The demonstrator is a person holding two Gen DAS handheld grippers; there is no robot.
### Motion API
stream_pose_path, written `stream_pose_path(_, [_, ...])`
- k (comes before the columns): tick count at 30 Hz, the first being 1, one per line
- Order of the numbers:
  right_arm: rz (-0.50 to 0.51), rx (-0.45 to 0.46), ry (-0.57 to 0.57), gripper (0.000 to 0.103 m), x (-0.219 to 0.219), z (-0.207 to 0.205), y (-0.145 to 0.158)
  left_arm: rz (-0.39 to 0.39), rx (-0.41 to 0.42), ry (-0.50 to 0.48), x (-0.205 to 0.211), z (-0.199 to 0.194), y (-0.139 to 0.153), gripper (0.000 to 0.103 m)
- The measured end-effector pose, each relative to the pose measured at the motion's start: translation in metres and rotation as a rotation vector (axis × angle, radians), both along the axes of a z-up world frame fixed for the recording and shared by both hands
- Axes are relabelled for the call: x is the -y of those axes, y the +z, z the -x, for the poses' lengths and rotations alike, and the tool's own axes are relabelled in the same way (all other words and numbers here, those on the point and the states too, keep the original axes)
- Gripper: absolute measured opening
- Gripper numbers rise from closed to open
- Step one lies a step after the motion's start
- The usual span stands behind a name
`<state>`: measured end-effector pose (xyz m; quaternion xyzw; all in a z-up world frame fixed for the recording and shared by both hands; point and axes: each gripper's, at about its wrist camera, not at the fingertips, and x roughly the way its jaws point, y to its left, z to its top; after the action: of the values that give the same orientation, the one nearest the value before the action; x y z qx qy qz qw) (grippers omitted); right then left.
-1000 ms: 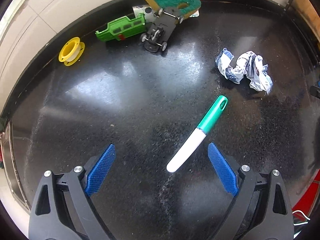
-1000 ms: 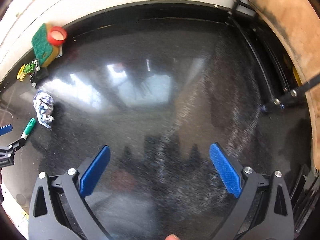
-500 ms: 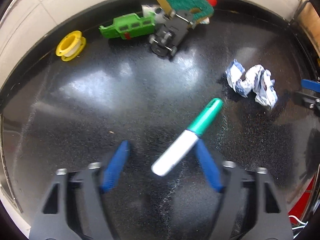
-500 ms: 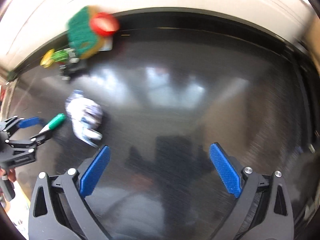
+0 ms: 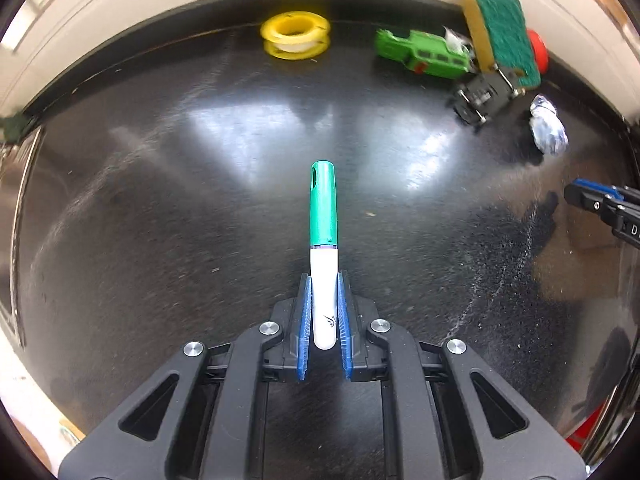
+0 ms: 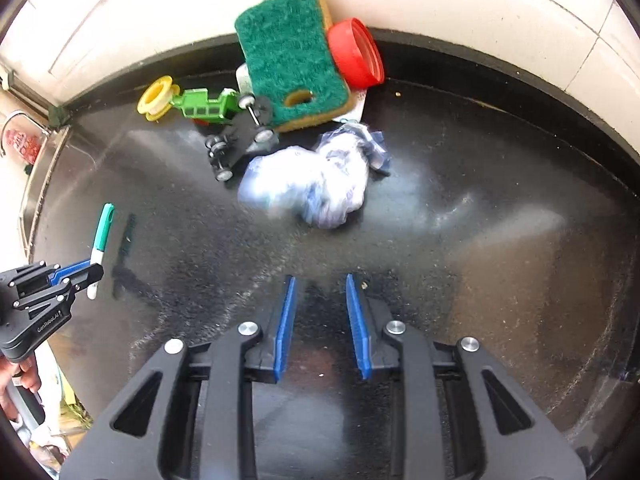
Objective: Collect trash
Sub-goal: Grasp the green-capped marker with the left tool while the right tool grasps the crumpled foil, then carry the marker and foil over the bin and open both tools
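The left gripper (image 5: 323, 316) is clamped on the white barrel of a marker (image 5: 323, 248), whose green cap points straight ahead past the fingertips. Only the lower barrel sits between the blue pads, so most of the marker sticks out in front. In the right wrist view the marker (image 6: 100, 240) hangs tilted above the black counter (image 6: 480, 240), with its shadow just beside it, so it appears lifted clear.

The right gripper (image 6: 320, 316) holds nothing; its jaws stand narrow, with a small gap between the pads. It points at the crumpled paper (image 6: 316, 184), which lies just ahead of it. Behind the paper, touching or nearly so, are the black toy chassis (image 6: 240, 144) and the sponge (image 6: 292, 56); the green toy (image 6: 204, 106), yellow spool (image 6: 156, 96) and red cap (image 6: 358, 54) lie further behind it, by the wall.

Risks, as I judge them: the smooth round barrel could slip or pivot between the pads if the left gripper swings fast, since the long capped end acts as a lever. The right jaws look too narrow to take the paper; pushed forward as they are, they would shove the wad into the chassis rather than grasp it. A wide grab could also catch the chassis along with the paper. The wad is blurred here, so its exact edges are hard to tell.
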<state>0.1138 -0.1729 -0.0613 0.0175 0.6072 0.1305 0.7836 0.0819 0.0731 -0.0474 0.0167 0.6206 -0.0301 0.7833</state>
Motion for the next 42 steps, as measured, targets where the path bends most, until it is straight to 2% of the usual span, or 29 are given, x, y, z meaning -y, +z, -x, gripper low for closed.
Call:
stream_pose_path(1, [-0.019, 0.003, -0.005, 0.041, 0.0, -0.001, 0.003, 0.0, 0.01, 0.011, -0.005, 0.002, 0.004, 0.012])
stream_pose_path(2, [-0.033, 0.012, -0.014, 0.088, 0.002, -0.002, 0.004, 0.001, 0.018, 0.019, -0.009, 0.004, 0.008, 0.012])
stream_pose_path(3, [-0.043, 0.029, -0.029, 0.094, 0.003, -0.004, 0.008, 0.001, 0.026, 0.027, -0.012, 0.007, 0.012, 0.012])
stream_pose_path(4, [-0.055, 0.058, -0.055, 0.097, 0.006, -0.006, 0.013, 0.0, 0.033, 0.033, -0.013, 0.011, 0.019, 0.012])
stream_pose_path(9, [-0.054, 0.095, -0.198, 0.097, 0.019, -0.032, 0.021, -0.002, 0.049, 0.074, -0.021, 0.031, 0.029, 0.012])
stream_pose_path(11, [-0.061, 0.079, -0.217, 0.097, 0.017, -0.041, 0.012, -0.007, 0.053, 0.099, -0.03, 0.04, 0.032, 0.012])
stream_pose_path(13, [-0.016, 0.066, -0.197, 0.097, 0.009, -0.054, 0.004, -0.011, 0.054, 0.124, -0.04, 0.052, 0.034, 0.012])
stream_pose_path(15, [0.031, 0.054, -0.171, 0.081, 0.003, -0.064, -0.005, -0.022, 0.055, 0.152, -0.052, 0.06, 0.038, 0.012])
stream_pose_path(16, [0.028, 0.042, -0.163, 0.063, 0.002, -0.068, -0.01, -0.025, 0.055, 0.163, -0.059, 0.063, 0.038, 0.012])
stream_pose_path(17, [0.055, 0.065, -0.16, 0.032, 0.001, -0.069, -0.008, -0.026, 0.055, 0.175, -0.065, 0.064, 0.038, 0.012])
stream_pose_path(18, [0.08, 0.069, -0.143, 0.025, 0.0, -0.07, -0.007, -0.028, 0.056, 0.193, -0.071, 0.068, 0.04, 0.012])
stream_pose_path(20, [0.031, 0.051, -0.143, 0.024, 0.006, -0.07, -0.006, -0.026, 0.059, 0.213, -0.081, 0.073, 0.043, 0.012])
stream_pose_path(24, [0.017, 0.078, -0.141, 0.023, 0.026, -0.06, 0.002, -0.024, 0.065, 0.234, -0.085, 0.075, 0.046, 0.012])
stream_pose_path(34, [0.059, 0.181, -0.124, 0.023, 0.072, -0.03, 0.053, -0.039, 0.106, 0.205, -0.057, 0.071, 0.059, 0.012])
stream_pose_path(37, [0.046, 0.213, -0.075, 0.023, 0.049, -0.02, 0.067, -0.04, 0.116, 0.223, -0.058, 0.08, 0.066, 0.012])
stream_pose_path(42, [-0.001, 0.222, 0.093, 0.023, -0.024, -0.007, 0.079, -0.05, 0.132, 0.313, -0.082, 0.113, 0.076, 0.012])
